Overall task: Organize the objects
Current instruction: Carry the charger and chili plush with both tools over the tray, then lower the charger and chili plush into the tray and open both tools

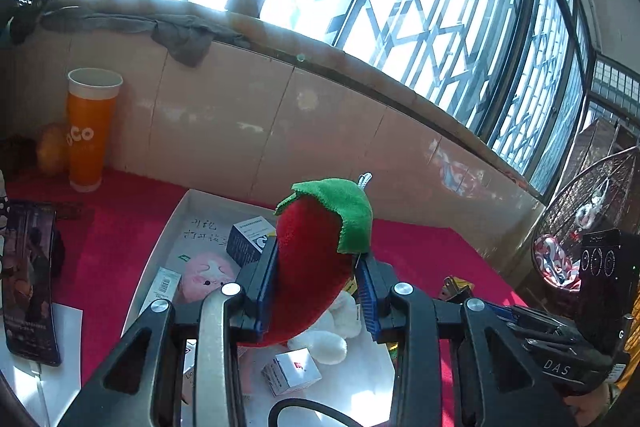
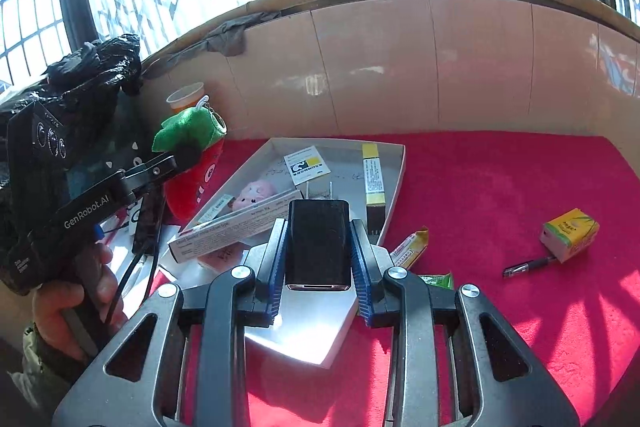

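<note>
My left gripper (image 1: 316, 279) is shut on a red plush chili with a green cap (image 1: 316, 259), held above a white tray (image 1: 176, 223); the plush also shows at the left of the right wrist view (image 2: 192, 171). My right gripper (image 2: 318, 247) is shut on a black charger plug (image 2: 318, 243), prongs pointing away, above the near end of the same tray (image 2: 394, 179). The tray holds several small boxes, a pink-figure card (image 1: 208, 275) and a white plush (image 1: 328, 339).
On the red cloth lie a yellow-green carton (image 2: 570, 233), a black pen (image 2: 528, 265), snack wrappers (image 2: 410, 247) and a phone (image 1: 30, 283). An orange cup (image 1: 90, 131) stands by the tiled wall. A black bag (image 2: 92, 75) sits at left.
</note>
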Action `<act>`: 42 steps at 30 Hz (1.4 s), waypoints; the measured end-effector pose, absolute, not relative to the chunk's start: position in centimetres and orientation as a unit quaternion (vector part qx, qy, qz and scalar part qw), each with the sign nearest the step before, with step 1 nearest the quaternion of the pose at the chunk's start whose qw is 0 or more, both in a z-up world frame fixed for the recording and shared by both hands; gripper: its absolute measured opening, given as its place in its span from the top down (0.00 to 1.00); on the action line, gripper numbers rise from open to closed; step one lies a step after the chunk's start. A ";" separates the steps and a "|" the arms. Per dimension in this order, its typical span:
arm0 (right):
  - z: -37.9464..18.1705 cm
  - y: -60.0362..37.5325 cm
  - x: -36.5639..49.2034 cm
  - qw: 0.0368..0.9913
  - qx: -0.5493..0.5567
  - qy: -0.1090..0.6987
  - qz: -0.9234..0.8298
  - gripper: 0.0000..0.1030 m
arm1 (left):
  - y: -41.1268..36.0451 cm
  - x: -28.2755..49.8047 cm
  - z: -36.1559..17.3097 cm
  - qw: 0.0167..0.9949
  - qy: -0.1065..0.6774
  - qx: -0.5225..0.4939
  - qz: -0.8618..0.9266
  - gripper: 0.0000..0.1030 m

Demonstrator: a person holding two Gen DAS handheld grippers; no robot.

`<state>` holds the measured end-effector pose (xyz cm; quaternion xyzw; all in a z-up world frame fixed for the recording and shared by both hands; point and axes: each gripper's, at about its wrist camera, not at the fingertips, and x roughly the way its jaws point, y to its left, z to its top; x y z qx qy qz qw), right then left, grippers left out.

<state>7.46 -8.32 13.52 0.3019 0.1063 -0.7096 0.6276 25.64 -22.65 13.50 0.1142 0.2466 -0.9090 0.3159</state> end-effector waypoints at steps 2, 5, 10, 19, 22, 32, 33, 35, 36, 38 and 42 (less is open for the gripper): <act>13.4 -8.7 7.8 0.630 0.302 0.108 -0.707 0.72 | -23.3 26.3 13.4 0.325 0.250 0.112 -0.905 0.65; 12.9 -9.5 8.3 0.634 0.305 0.115 -0.701 0.72 | -24.0 26.5 12.9 0.338 0.249 0.119 -0.900 0.65; 11.1 -11.0 9.5 0.639 0.321 0.134 -0.686 0.72 | -24.2 25.8 12.1 0.358 0.228 0.144 -0.894 0.65; 8.6 -12.3 10.1 0.637 0.344 0.149 -0.674 0.72 | -25.5 25.6 10.8 0.371 0.227 0.160 -0.886 0.65; 8.2 -12.5 10.2 0.636 0.347 0.152 -0.672 0.72 | -25.8 25.5 10.3 0.371 0.230 0.164 -0.884 0.65; 6.7 -13.5 10.8 0.626 0.346 0.179 -0.675 0.72 | -26.9 23.6 10.1 0.370 0.216 0.176 -0.886 0.54; 6.6 -13.7 10.9 0.625 0.345 0.182 -0.676 0.72 | -27.0 23.3 10.2 0.375 0.210 0.179 -0.885 0.49; 6.4 -13.9 11.1 0.624 0.341 0.189 -0.677 0.71 | -26.8 23.2 10.3 0.383 0.204 0.176 -0.884 0.07; 6.4 -14.0 11.2 0.624 0.338 0.192 -0.678 0.66 | -26.6 23.4 10.4 0.386 0.202 0.167 -0.885 0.00; 6.4 -13.9 11.4 0.621 0.327 0.198 -0.685 0.30 | -26.2 23.8 10.7 0.394 0.196 0.160 -0.884 0.00; 6.8 -13.0 11.5 0.616 0.310 0.191 -0.699 0.13 | -25.8 24.7 11.3 0.414 0.195 0.152 -0.876 0.00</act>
